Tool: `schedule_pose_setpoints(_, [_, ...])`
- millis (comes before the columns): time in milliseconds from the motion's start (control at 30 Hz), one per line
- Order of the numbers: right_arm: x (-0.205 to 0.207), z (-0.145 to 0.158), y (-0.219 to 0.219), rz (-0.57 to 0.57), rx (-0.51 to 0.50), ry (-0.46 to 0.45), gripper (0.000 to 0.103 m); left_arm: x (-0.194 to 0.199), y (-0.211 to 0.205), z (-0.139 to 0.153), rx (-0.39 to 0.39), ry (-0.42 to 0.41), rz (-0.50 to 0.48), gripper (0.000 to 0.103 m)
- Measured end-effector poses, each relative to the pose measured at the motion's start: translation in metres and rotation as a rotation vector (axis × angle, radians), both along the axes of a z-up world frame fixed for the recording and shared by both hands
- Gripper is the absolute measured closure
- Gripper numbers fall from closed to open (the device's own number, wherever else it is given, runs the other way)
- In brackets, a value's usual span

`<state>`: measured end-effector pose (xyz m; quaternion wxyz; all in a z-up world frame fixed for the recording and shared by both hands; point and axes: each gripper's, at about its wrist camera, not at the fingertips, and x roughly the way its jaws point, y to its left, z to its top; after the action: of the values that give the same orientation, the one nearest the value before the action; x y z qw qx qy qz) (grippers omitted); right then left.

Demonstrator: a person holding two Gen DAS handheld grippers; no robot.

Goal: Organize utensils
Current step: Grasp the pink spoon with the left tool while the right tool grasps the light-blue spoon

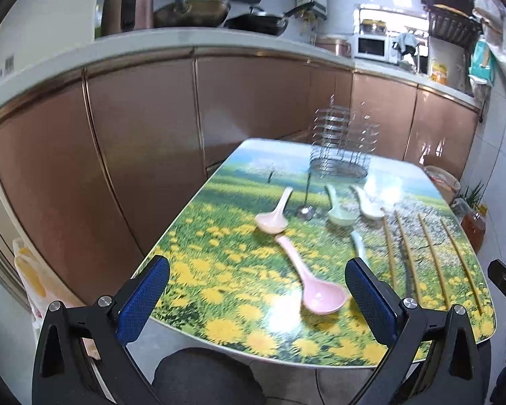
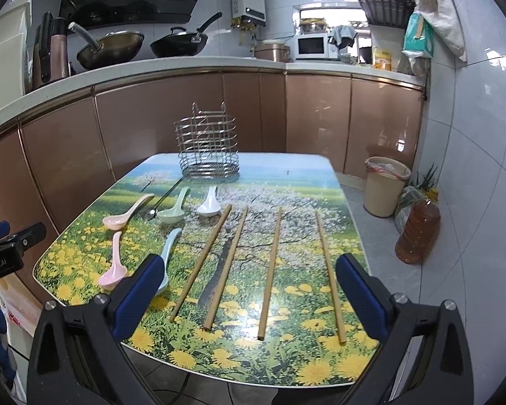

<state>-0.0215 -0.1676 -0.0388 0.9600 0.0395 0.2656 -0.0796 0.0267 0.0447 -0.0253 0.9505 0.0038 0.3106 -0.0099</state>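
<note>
- Table (image 2: 337, 182) carries everything: wire caddy (image 2: 207, 148) upright at the far end, utensils laid flat in front of it, none inside yet. Looks like the starting layout.
- Four chopsticks (image 2: 270, 273) lie roughly parallel, spaced apart, running toward the caddy. My read: spread so each can be pinched singly.
- Spoons sit left of them, apart from each other: far pink spoon (image 2: 126, 214), metal spoon (image 2: 162, 202), green spoon (image 2: 173, 211), white spoon (image 2: 209, 204) in the far row; near pink spoon (image 2: 113, 268) and blue spoon (image 2: 167, 253) closer in.
- Blue spoon's bowl is partly hidden behind the right gripper's left finger.
- Left gripper (image 1: 256, 300): wide open, holds nothing, touches nothing. Hovers at the near edge, aimed at the near pink spoon (image 1: 315, 287), which shows between its pads.
- Right gripper (image 2: 249, 298): wide open, empty, over the near edge. All four chopstick ends show between its pads; height above them unclear.
- Judgement: task barely started. Likely split is left on spoons, right on chopsticks.
- Risk: flat, thin pieces on a glossy top may slide during a pinch.
</note>
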Motion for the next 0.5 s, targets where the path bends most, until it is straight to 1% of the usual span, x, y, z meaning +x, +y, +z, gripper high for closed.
schedule_pose_setpoints(133, [0.012, -0.007, 0.007, 0.038, 0.010, 0.028, 0.001, 0.011, 0.014, -0.012, -0.032, 0.055, 0.021, 0.001])
schedule_pose_setpoints(200, [0.018, -0.011, 0.010, 0.054, 0.020, 0.041, 0.001, 0.018, 0.016, -0.017, -0.044, 0.081, 0.014, 0.001])
schedule_pose_setpoints(233, [0.021, -0.012, 0.010, 0.062, 0.029, 0.048, 0.001, 0.021, 0.015, -0.020, -0.046, 0.091, 0.006, 0.004])
schedule_pose_setpoints(267, [0.023, -0.014, 0.011, 0.068, 0.036, 0.053, 0.001, 0.024, 0.015, -0.022, -0.048, 0.100, -0.003, 0.011])
schedule_pose_setpoints(300, [0.026, -0.015, 0.011, 0.077, 0.045, 0.060, 0.001, 0.029, 0.013, -0.026, -0.053, 0.118, -0.019, 0.016])
schedule_pose_setpoints(333, [0.029, -0.016, 0.011, 0.091, 0.060, 0.066, 0.001, 0.036, 0.011, -0.031, -0.062, 0.149, -0.036, 0.029])
schedule_pose_setpoints(367, [0.032, -0.017, 0.011, 0.106, 0.077, 0.072, 0.002, 0.042, 0.010, -0.037, -0.079, 0.183, -0.056, 0.039])
schedule_pose_setpoints(433, [0.039, -0.020, 0.013, 0.133, 0.097, 0.087, 0.002, 0.050, 0.006, -0.045, -0.094, 0.220, -0.084, 0.045])
schedule_pose_setpoints(500, [0.049, -0.024, 0.014, 0.172, 0.133, 0.106, 0.002, 0.056, 0.001, -0.048, -0.100, 0.234, -0.106, 0.045])
